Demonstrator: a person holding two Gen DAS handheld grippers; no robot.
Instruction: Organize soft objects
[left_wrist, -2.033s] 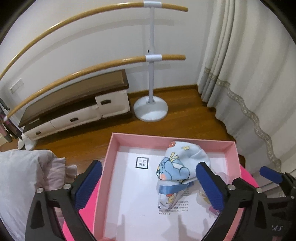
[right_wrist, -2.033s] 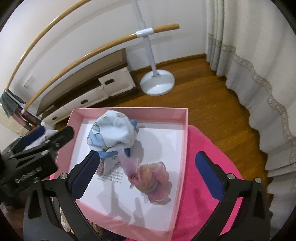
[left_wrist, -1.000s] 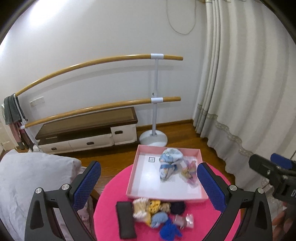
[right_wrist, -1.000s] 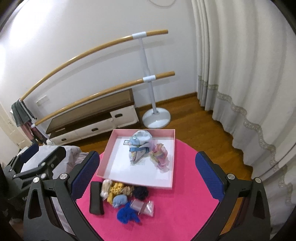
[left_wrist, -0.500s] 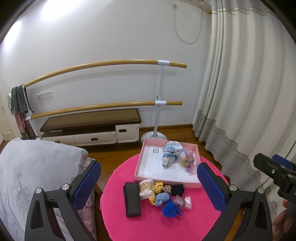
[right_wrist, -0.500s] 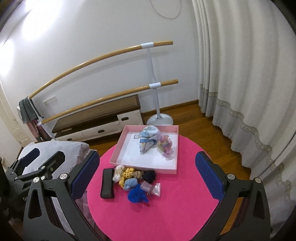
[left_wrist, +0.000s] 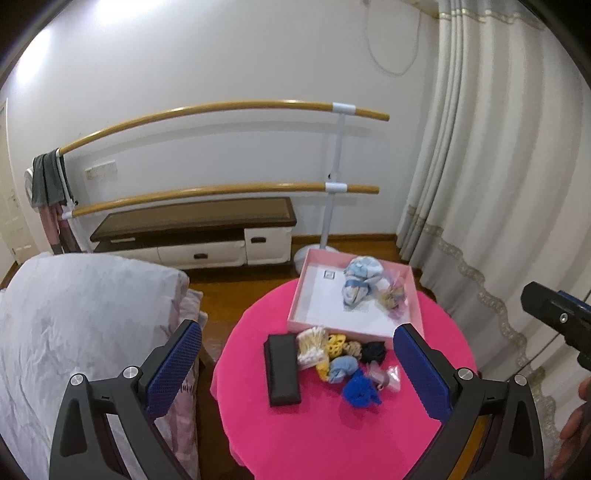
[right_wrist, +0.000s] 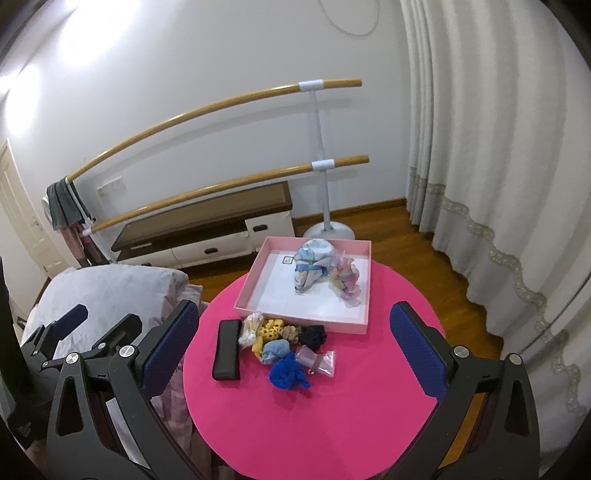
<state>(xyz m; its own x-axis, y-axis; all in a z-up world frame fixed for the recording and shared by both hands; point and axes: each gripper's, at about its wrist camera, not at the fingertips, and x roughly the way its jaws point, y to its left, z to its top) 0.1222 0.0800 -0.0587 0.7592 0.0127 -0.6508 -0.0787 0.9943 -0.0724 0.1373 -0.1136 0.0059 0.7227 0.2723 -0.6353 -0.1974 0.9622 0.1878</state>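
Both grippers have pulled far back and up from the pink box within the last two seconds, so the whole round bench now sits below them. Each pair of fingers is spread wide with nothing between: the left gripper (left_wrist: 297, 365) and the right gripper (right_wrist: 293, 347) both hang high over the pink bench (right_wrist: 332, 424), well apart from everything on it.

Nearest the fingers lies the unsorted heap: a blue scrunchie (right_wrist: 288, 374), a pale blue one (right_wrist: 275, 349), a yellow patterned one (right_wrist: 271, 328), a black one (right_wrist: 313, 335), a clear pouch (right_wrist: 320, 361), a bag of what looks like cotton swabs (right_wrist: 249, 326), though it is too small to be sure, and a black case (right_wrist: 227, 349) just beside them. Beyond them the pink box (right_wrist: 364, 284) already holds a blue printed cloth bundle (right_wrist: 310, 266) and a pinkish scrunchie (right_wrist: 347, 280) side by side.

Risk lies in that tight heap: the pieces touch, so a descent onto one likely snags a neighbour or drags the slippery pouch along. From this height aim is coarse, and the box's near wall stands just behind the heap, so a low carry could catch it and shove the box
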